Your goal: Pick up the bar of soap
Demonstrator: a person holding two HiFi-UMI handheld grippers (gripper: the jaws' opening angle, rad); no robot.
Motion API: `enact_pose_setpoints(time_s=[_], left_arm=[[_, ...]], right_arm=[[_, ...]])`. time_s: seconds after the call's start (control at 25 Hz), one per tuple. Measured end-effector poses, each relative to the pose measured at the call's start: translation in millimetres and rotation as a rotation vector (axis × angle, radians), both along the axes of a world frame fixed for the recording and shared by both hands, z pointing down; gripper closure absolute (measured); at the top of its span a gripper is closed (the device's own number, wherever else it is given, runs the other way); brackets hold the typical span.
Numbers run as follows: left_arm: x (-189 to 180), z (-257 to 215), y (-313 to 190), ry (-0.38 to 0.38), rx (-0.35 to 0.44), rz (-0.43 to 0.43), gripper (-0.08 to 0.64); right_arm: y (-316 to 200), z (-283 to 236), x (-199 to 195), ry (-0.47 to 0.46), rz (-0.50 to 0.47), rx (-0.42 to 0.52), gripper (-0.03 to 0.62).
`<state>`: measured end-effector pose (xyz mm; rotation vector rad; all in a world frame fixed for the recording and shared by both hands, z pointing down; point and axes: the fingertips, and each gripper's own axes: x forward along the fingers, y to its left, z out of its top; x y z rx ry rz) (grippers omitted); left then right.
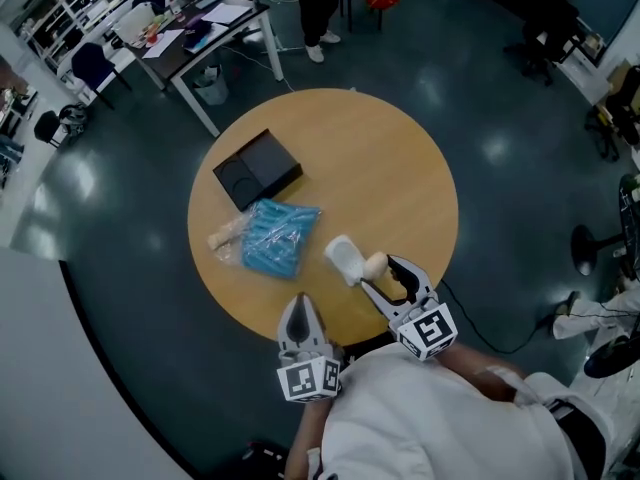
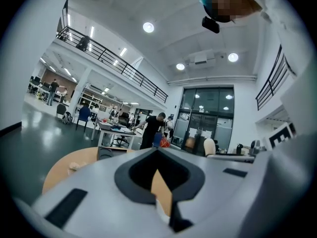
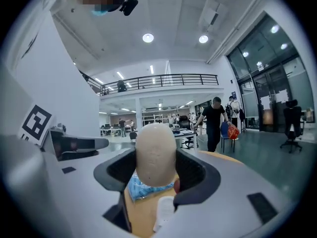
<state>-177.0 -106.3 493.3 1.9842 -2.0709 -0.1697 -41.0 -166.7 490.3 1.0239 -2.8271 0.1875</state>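
The bar of soap point(image 1: 375, 265), a cream oval, sits between the jaws of my right gripper point(image 1: 380, 273) at the table's near right, just above the tabletop. In the right gripper view the soap point(image 3: 155, 152) stands upright and fills the gap of the gripper point(image 3: 156, 170), which is shut on it. A white wrapper or dish point(image 1: 342, 258) lies just left of the soap. My left gripper point(image 1: 298, 320) hovers at the table's front edge, shut with nothing in it; in its own view the left gripper point(image 2: 157, 152) shows jaws closed to a point.
On the round wooden table point(image 1: 400, 168) lie a blue plastic bag point(image 1: 275, 236), a pale beige object point(image 1: 226, 236) to its left, and a black box point(image 1: 257, 168) farther back. Beyond it stand a desk point(image 1: 195, 38) and a person point(image 1: 315, 8).
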Motion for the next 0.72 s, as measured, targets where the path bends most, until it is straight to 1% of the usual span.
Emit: enact_pose_setpoints(time_s=[0.16,0.72], left_arm=[[7.4,-1.2,1.0,-0.005,0.003,0.019,0.555],[7.2,2.6,4.0,0.005,0.002,0.008,0.555]], right_arm=[[1.6,-5.1,2.5,-0.007,-0.005,0.014,0.333],[3.1,-6.0,4.2,-0.004,-0.007,0.027,0.333]])
